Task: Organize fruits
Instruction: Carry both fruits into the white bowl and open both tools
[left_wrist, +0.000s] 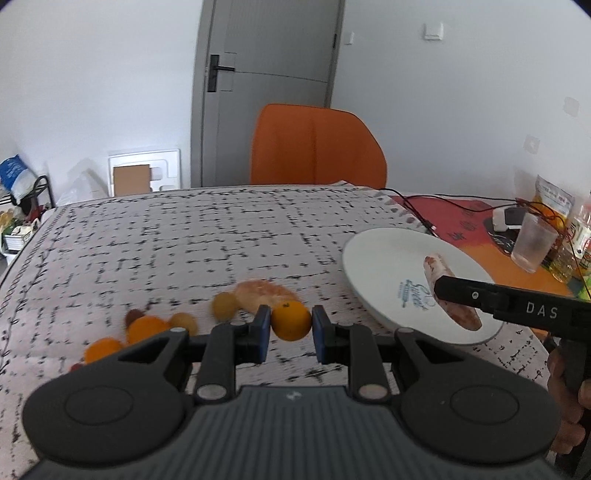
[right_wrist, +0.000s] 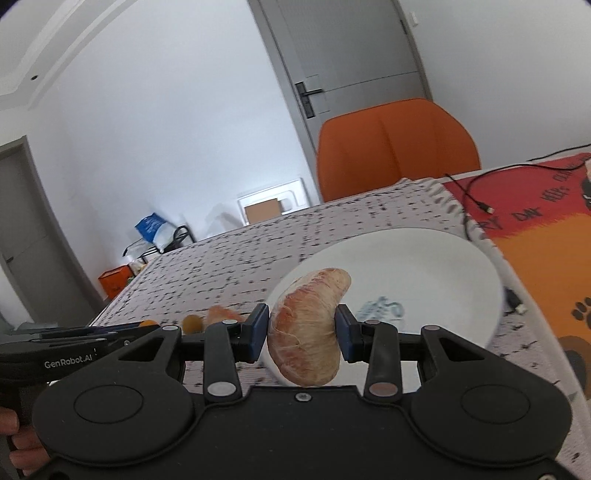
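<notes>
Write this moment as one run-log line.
left gripper: shut on orange | right gripper: shut on pomelo segment, over plate

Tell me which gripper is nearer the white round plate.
Right. The right gripper holds a peeled pomelo segment over the white round plate. The left gripper sits off the plate's left, fingers around a small orange.

An orange chair (left_wrist: 317, 144) stood behind the table before a grey door (left_wrist: 273, 74) (shut); a plastic cup (left_wrist: 533, 242) sat near cables (left_wrist: 443, 206).
</notes>
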